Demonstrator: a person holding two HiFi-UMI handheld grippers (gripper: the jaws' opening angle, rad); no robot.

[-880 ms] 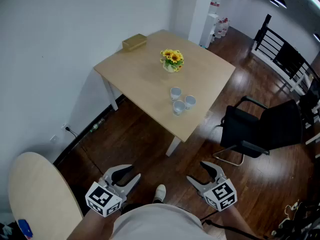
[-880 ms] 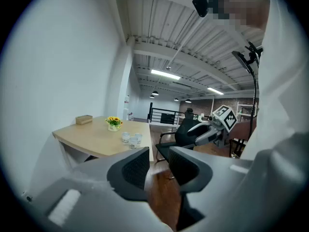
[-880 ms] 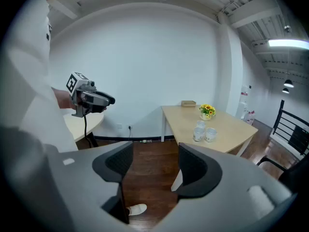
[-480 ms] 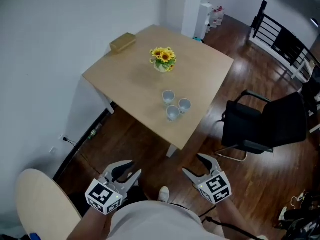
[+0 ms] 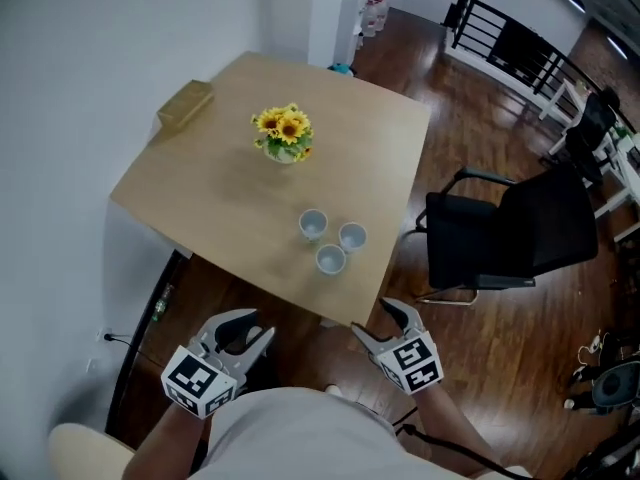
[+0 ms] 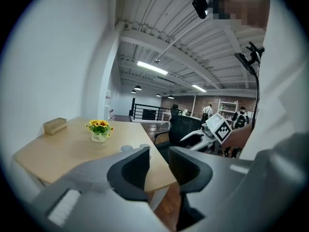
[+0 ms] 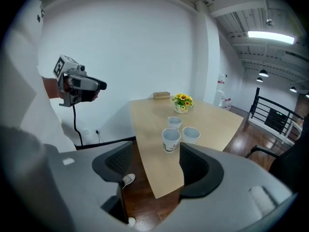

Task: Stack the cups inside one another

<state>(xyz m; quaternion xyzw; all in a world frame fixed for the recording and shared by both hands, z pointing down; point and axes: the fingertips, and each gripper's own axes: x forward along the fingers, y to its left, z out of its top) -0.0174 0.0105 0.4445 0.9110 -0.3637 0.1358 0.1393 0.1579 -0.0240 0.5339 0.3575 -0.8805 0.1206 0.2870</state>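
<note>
The jaws of the left gripper point(image 5: 243, 330) and the right gripper point(image 5: 383, 320) are held apart with nothing between them, both off the table point(image 5: 220, 188). Three cups point(image 5: 331, 259) are clustered, unstacked, by its near edge toward the right corner. A flower pot point(image 5: 285, 135) is set mid-table.

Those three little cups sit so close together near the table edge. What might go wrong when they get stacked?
1. The cups stand bunched near the front edge of the table. Wide-open jaws closing on one may knock a neighbour over or off the table.
2. The black chair stands close by the table's right side. The right gripper, open and empty, might catch it on approach. The left gripper is open too.
</note>
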